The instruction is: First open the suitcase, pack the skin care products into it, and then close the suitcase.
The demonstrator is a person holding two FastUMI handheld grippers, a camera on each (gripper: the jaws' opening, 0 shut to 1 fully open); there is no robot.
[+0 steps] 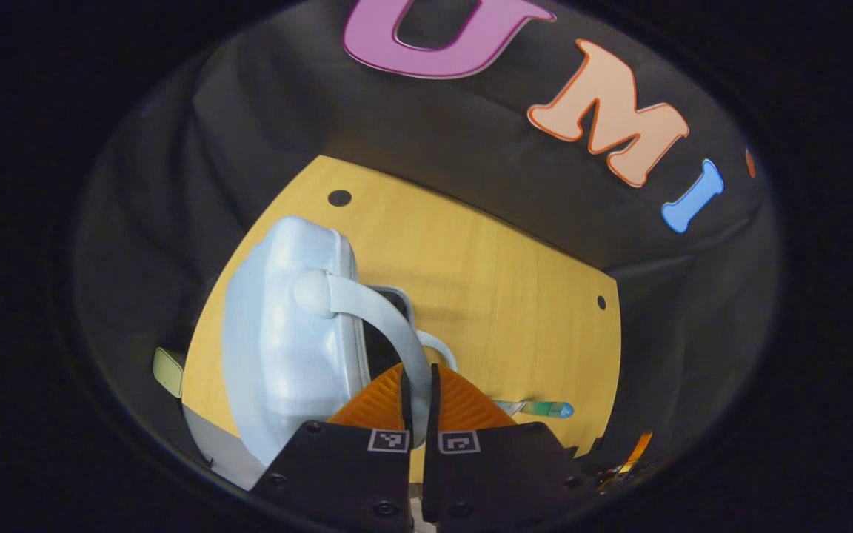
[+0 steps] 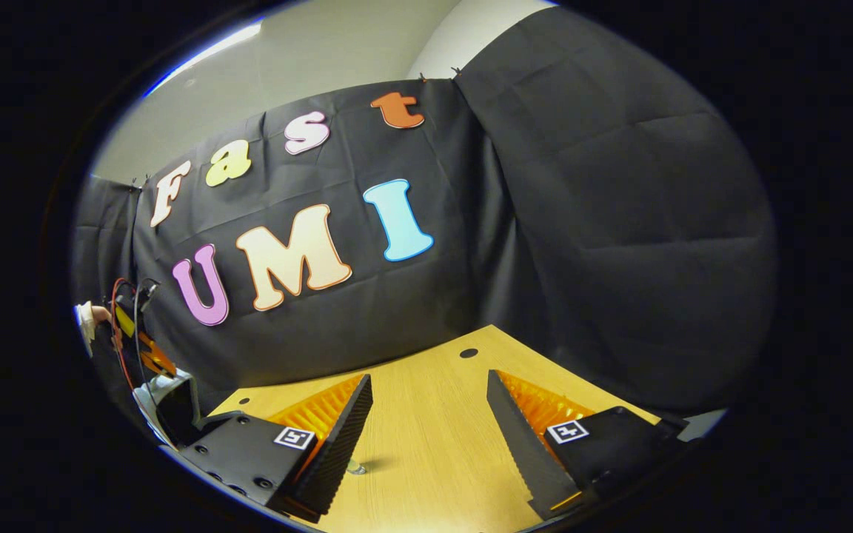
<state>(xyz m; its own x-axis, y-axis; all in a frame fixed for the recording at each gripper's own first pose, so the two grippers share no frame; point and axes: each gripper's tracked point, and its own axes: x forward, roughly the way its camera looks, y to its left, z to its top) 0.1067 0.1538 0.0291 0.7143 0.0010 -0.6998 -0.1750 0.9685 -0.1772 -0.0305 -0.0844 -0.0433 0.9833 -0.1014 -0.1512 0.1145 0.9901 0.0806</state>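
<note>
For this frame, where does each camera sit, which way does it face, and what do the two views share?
Left gripper view: rides the left hand-held gripper, looking down along fingers closed on the handle of the pale blue suitcase on the wooden table.
Right gripper view: rides the right hand-held gripper, looking level across the table at the black cloth wall; fingers apart, holding nothing.
Shared: the table and the cloth wall.
</note>
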